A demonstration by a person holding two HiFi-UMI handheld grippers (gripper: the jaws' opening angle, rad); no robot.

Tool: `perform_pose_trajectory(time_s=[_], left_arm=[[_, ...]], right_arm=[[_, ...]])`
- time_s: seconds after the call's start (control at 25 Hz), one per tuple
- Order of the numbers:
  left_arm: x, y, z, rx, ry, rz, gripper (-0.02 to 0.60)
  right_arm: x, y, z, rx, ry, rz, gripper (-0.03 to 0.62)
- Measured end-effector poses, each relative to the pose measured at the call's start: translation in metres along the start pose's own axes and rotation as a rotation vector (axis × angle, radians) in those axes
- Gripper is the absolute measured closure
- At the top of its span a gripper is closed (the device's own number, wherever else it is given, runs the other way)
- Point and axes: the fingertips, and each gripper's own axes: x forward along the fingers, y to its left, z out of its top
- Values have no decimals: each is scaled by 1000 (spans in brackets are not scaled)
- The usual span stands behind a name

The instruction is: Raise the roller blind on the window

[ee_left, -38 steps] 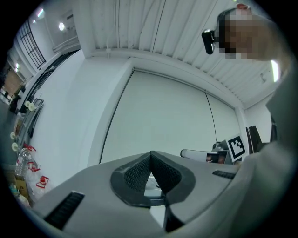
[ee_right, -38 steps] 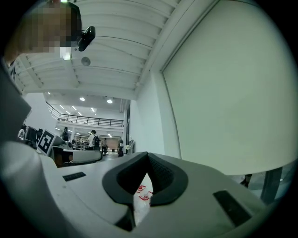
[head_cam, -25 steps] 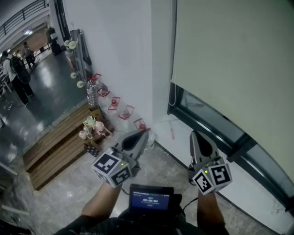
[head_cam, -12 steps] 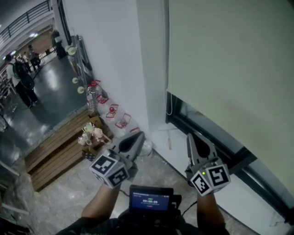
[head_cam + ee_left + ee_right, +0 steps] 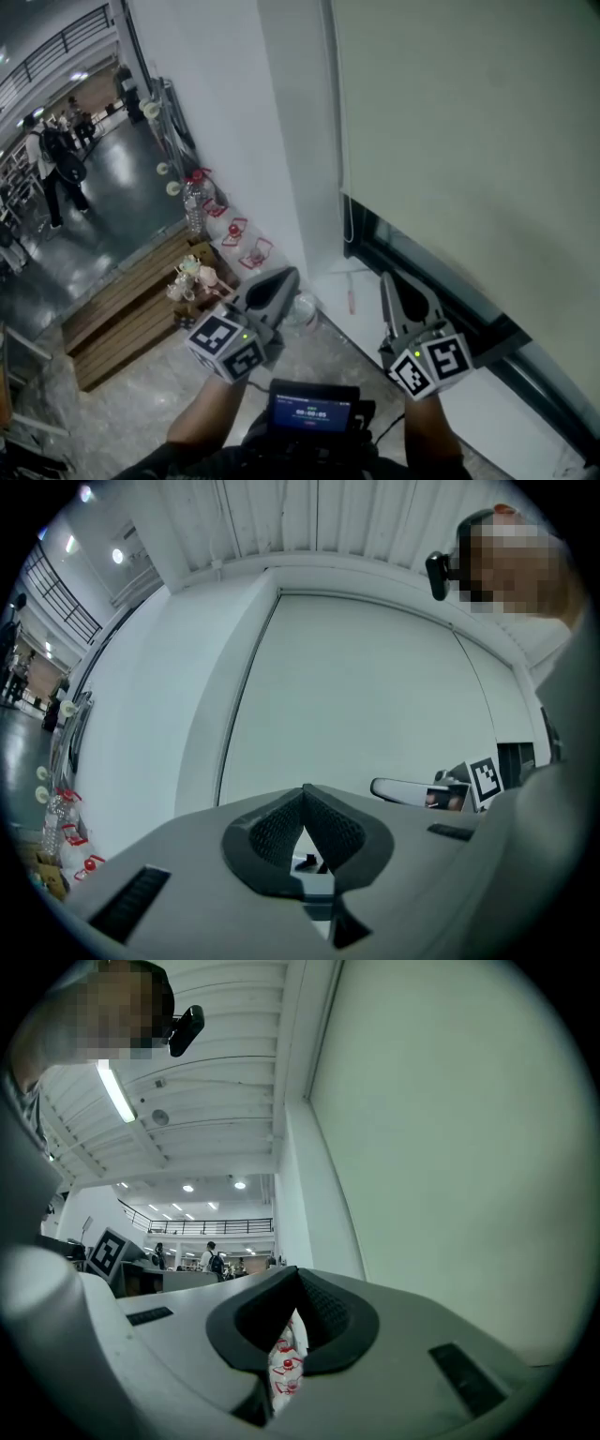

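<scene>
The pale cream fabric roller blind [image 5: 469,141] hangs low, ahead of both tools and above their tips. It covers nearly the whole window. Only 1 narrow strip of dark window glass [image 5: 427,272] shows under its bottom edge, just beyond the right tool [image 5: 393,281]. To my eye none of the raising is done and the whole lift is left. The cloth looks flat, smooth and unmarked, with a straight hem. A thin pale cord loop [image 5: 349,225] dangles at its left edge, ahead of and between the 2 tools, touched by neither. The right tool has its jaws pressed together with nothing in them. The left tool [image 5: 284,278] is likewise closed and empty, nearer the white wall [image 5: 216,112]. The cord would need catching first, I'd say.
</scene>
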Motion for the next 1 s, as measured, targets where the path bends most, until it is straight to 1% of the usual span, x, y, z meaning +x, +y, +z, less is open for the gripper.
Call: perform_pose_trajectory(time_s=[0.16, 0.36, 0.52, 0.8, 1.0], left_arm=[[11, 8, 4, 2, -1, -12, 584], [28, 34, 8, -13, -25, -30, 584], [44, 60, 13, -20, -39, -53, 584], [78, 119, 14, -34, -31, -93, 584], [93, 147, 19, -37, -32, -146, 584]], right_arm=[[14, -9, -3, 1, 9, -4, 594], [40, -20, -6, -13, 26, -28, 594], [69, -28, -10, -20, 38, -47, 594], [130, -49, -19, -37, 39, -92, 594], [162, -57, -19, -52, 33, -144, 592]])
